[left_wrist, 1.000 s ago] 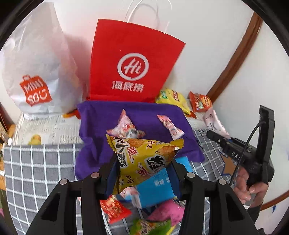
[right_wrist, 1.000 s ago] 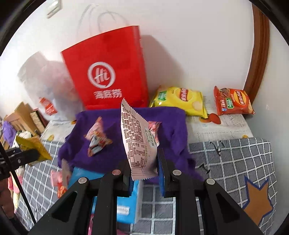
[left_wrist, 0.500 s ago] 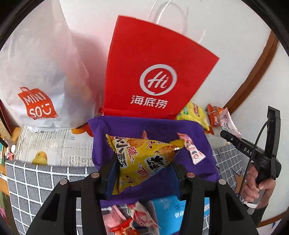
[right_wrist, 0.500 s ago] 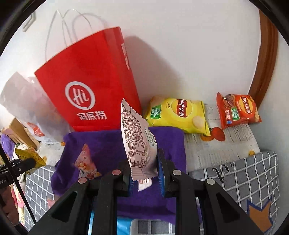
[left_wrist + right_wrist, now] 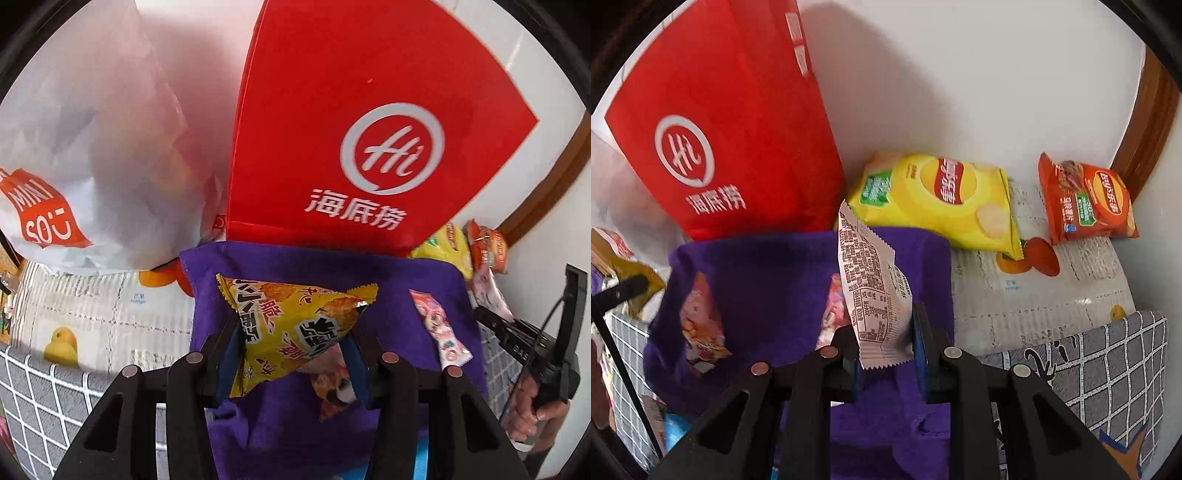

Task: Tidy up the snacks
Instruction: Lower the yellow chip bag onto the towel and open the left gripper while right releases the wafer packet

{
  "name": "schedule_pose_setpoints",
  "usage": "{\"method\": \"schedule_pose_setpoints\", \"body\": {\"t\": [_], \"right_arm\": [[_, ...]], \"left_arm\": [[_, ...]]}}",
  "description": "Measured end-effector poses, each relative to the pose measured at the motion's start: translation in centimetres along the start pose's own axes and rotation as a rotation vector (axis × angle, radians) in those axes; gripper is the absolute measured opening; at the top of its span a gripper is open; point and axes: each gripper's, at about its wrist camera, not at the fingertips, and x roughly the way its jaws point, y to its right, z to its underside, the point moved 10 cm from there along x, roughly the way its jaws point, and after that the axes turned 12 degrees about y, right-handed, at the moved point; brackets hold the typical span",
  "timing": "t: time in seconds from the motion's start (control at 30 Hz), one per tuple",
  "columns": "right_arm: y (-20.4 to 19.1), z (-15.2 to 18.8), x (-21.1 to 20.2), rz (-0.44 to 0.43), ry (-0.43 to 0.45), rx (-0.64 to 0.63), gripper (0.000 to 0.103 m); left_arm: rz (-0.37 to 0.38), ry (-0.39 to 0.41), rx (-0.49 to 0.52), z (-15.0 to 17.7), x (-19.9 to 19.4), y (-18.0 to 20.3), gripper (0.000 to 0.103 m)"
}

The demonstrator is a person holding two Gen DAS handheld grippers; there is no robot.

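Left tool [image 5: 291,343] grips a yellow snack packet [image 5: 291,325] above the purple cloth [image 5: 391,280]. Right tool [image 5: 884,350] grips a white wrapped snack [image 5: 871,291] over the same cloth; red paper bag [image 5: 724,122] at eleven o'clock.

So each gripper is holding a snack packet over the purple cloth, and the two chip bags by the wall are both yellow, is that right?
Not quite. The left gripper does hold a yellow snack packet and the right gripper a white packet over the purple cloth. But in the right wrist view only one chip bag by the wall is yellow; the other is orange-red.
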Motion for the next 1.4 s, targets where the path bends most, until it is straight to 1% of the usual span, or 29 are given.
{"method": "schedule_pose_setpoints", "body": {"t": [0.07, 0.13, 0.23, 0.4, 0.67, 0.7, 0.73, 0.77, 0.83, 0.9, 1.13, 1.17, 1.23, 1.27, 1.3, 1.4], "right_arm": [[0.2, 0.6, 0.6, 0.007, -0.017, -0.018, 0.021], [0.2, 0.9, 1.2, 0.003, -0.029, -0.018, 0.021], [0.1, 1.5, 2.0, -0.007, -0.053, -0.006, 0.021], [-0.5, 2.6, 2.9, -0.004, -0.084, -0.035, 0.022], [-1.0, 3.2, 3.4, 0.002, -0.102, -0.064, 0.023], [-1.0, 3.2, 3.4, 0.000, -0.103, -0.066, 0.027], [-1.4, 2.9, 3.4, -0.004, -0.103, -0.066, 0.036], [-1.6, 2.8, 3.3, -0.010, -0.098, -0.067, 0.041], [-2.1, 2.1, 2.6, -0.021, -0.068, -0.065, 0.059], [-2.2, 1.4, 1.9, -0.035, -0.024, -0.055, 0.061], [-3.3, 0.0, -0.6, -0.071, 0.050, -0.048, 0.062], [-3.5, -0.2, -1.0, -0.074, 0.060, -0.055, 0.062], [-3.6, -0.5, -1.3, -0.076, 0.071, -0.065, 0.062], [-3.7, -0.4, -1.6, -0.078, 0.077, -0.071, 0.062], [-3.9, -0.4, -1.8, -0.080, 0.081, -0.077, 0.062], [-4.5, -0.5, -2.2, -0.084, 0.090, -0.095, 0.062]], "left_arm": [[-0.006, 0.004, -0.002, 0.4, 0.9, -0.5, 0.048], [-0.017, -0.016, 0.004, 0.7, 1.4, -0.8, 0.048], [-0.013, -0.015, -0.013, 0.9, 1.9, -1.3, 0.048], [0.004, -0.028, -0.026, 1.4, 2.6, -1.2, 0.048], [0.006, -0.059, -0.042, 2.2, 4.0, -0.9, 0.048], [0.009, -0.063, -0.044, 2.3, 4.0, -0.8, 0.048], [0.013, -0.064, -0.046, 2.3, 4.1, -0.7, 0.048], [0.017, -0.062, -0.046, 2.3, 4.1, -0.6, 0.048], [0.023, -0.062, -0.043, 2.2, 4.1, -0.5, 0.048], [0.034, -0.058, -0.046, 2.2, 4.1, -0.4, 0.048], [0.061, -0.069, -0.068, 2.3, 4.1, -0.2, 0.049], [0.071, -0.072, -0.071, 2.3, 4.0, 0.0, 0.050], [0.085, -0.074, -0.074, 2.2, 3.9, 0.3, 0.057], [0.087, -0.076, -0.073, 2.2, 3.9, 0.4, 0.067], [0.086, -0.076, -0.068, 2.1, 3.8, 0.6, 0.072], [0.080, -0.065, -0.046, 2.0, 3.6, 1.0, 0.072]]}}
